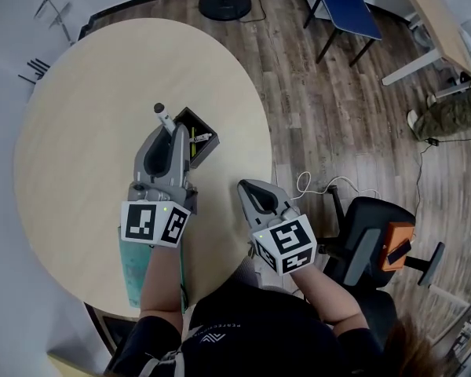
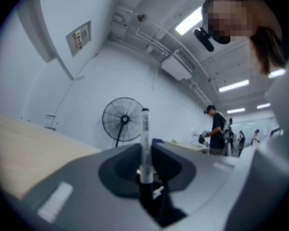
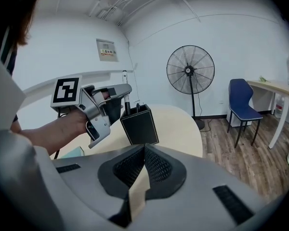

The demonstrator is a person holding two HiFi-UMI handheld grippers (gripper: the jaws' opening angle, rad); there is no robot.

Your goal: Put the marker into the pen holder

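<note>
a round pale table (image 1: 102, 132) stands on a dark wood-plank floor (image 1: 337, 108). a teal item (image 1: 133, 277) lies at the table's near edge. past the far edge stands a pedestal fan (image 3: 190, 71), with a blue chair (image 3: 242, 102) to its right and a light desk (image 1: 436, 14) beyond. a white cable (image 1: 314, 185) loops on the floor beside a black office chair (image 1: 369, 246). a notice (image 3: 107, 50) hangs on the wall.

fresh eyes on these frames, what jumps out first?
The left gripper is clamped on a white marker, whose dark end sticks out past the jaws, just beside the black pen holder on the round beige table. The right gripper is empty, jaws together, over the table's near edge.
</note>
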